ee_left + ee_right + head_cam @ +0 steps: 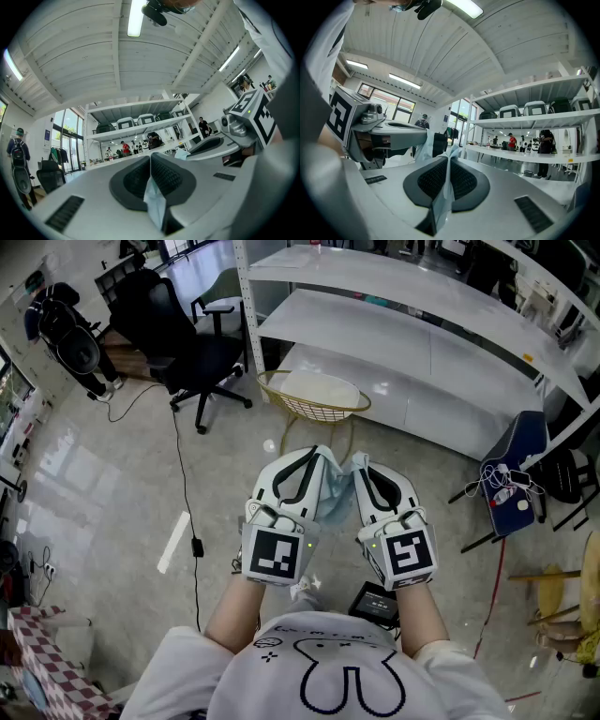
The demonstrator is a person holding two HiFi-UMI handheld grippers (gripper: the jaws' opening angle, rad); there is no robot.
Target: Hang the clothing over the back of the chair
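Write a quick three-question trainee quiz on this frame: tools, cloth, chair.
1. True or false: the cloth already hangs on the chair.
2. Pick one: the left tool is A) open, B) shut on the cloth, C) shut on nothing.
3. What stands on the floor just beyond both tools, in front of the shelves?

Key:
1. False. Both tools hold the cloth, the right tool included, and the chair stands apart at the head view's upper left.
2. B.
3. A wire basket.
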